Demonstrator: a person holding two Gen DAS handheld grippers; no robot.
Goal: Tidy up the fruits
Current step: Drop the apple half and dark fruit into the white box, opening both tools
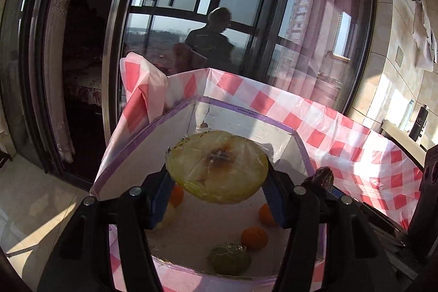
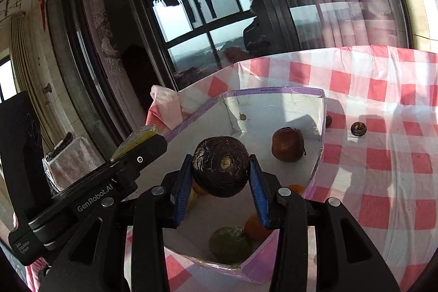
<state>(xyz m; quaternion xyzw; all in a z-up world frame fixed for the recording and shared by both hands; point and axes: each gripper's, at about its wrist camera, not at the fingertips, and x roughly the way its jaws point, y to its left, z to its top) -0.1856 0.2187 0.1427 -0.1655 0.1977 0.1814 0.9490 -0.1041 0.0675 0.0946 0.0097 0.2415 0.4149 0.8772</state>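
My left gripper (image 1: 217, 182) is shut on a plastic-wrapped yellow fruit half (image 1: 216, 166), cut face toward the camera, held above the white box (image 1: 137, 155) with purple-taped rim. My right gripper (image 2: 221, 177) is shut on a dark round fruit (image 2: 221, 166), also over the box (image 2: 273, 100). Inside the box lie oranges (image 1: 254, 237), a wrapped green fruit (image 1: 228, 259) and a dark red fruit (image 2: 287, 144). The left gripper with its yellow fruit shows at the left of the right wrist view (image 2: 137, 144).
The box stands on a table with a red-and-white checked cloth (image 2: 383, 155). Two small dark fruits (image 2: 358, 128) lie on the cloth right of the box. A glass sliding door (image 1: 191, 18) is behind the table. Bottles (image 1: 418, 125) stand on a ledge at right.
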